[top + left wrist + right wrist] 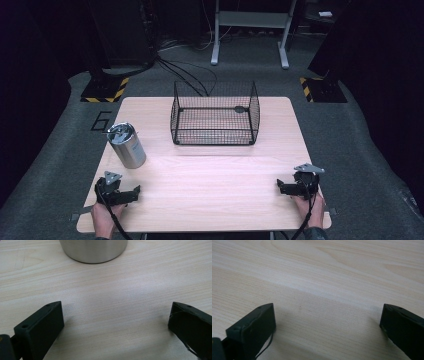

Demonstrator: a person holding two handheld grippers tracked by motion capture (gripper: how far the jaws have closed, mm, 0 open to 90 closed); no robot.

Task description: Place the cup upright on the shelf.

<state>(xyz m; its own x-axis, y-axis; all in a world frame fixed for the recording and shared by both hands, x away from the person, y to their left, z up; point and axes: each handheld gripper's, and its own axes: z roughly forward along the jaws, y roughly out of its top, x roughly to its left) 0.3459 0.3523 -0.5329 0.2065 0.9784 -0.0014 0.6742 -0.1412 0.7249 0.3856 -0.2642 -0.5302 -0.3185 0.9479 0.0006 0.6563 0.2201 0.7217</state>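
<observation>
Resting low at the near corners of the wooden table [210, 175], both grippers have bare board ahead of them. A metal can [127, 145] stands upright just beyond the left gripper [131, 194], close to the table's left edge; in the left gripper view the can's rounded base [93, 251] sits straight ahead of the jaws, apart from them, with open wood between. Farther off, toward the middle of the far edge, a black wire basket [215, 114] stands open-topped, well apart from both grippers. The right gripper [282, 187] lies close to the table's right edge, well clear of the can. Each hand comes up over the near edge, the left hand [105, 216] and the right hand [310, 205] gripping from behind, jaws aimed inward across the table. Both grippers are spread wide, holding nothing; their jaws hover at or just above the wood.
</observation>
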